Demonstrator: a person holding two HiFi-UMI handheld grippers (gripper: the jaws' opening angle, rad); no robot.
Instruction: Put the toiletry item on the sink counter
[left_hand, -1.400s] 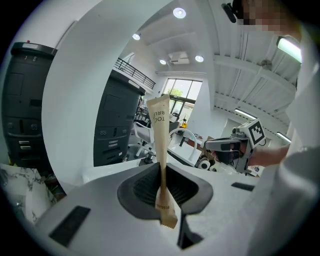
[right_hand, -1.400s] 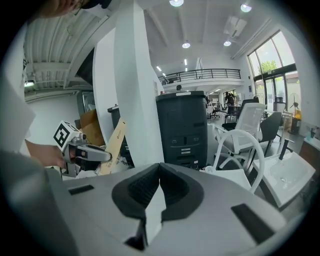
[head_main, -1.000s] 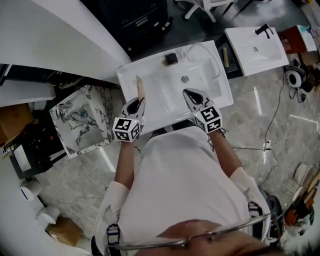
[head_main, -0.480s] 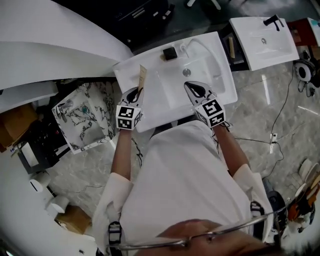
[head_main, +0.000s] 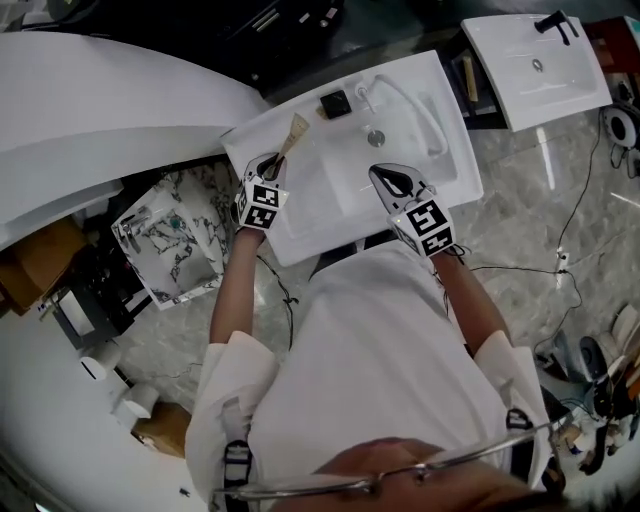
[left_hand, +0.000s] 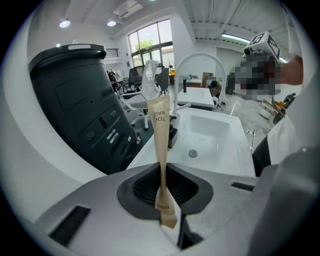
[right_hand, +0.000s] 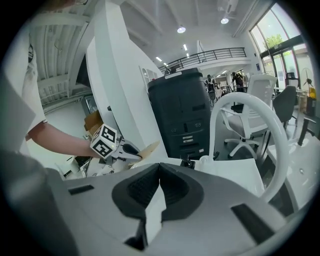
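room: bright open workshop, with a white sink counter (head_main: 452, 150) below us, a second sink (head_main: 535, 65) at the far right, and a marbled floor (head_main: 540, 230) around them.
head view, left gripper (head_main: 272, 165): we hold the toothbrush packet (head_main: 295, 133) by its lower end. it slants out over the far-left part of the counter, near the black block (head_main: 334, 103) beside the faucet (head_main: 405, 95).
head view, right gripper (head_main: 385, 178): it hangs over the near side of the basin (head_main: 345, 175) and carries nothing.
head view, change: within the last second our left gripper has travelled from the near-left rim toward the far-left corner. the toothbrush packet has tipped from upright to leaning toward the faucet. the right gripper has barely shifted.
left gripper view: the jaws are narrow and clamped on the toothbrush packet (left_hand: 160, 130), which rises in front of the basin. it is up in the air, not yet resting on the counter.
right gripper view: the jaws are pressed together with nothing between them. the left gripper (right_hand: 125, 149) shows at the left with its load.
meaning: we judge the carry almost done. lowering the toothbrush packet onto the far-left counter and letting go remain.
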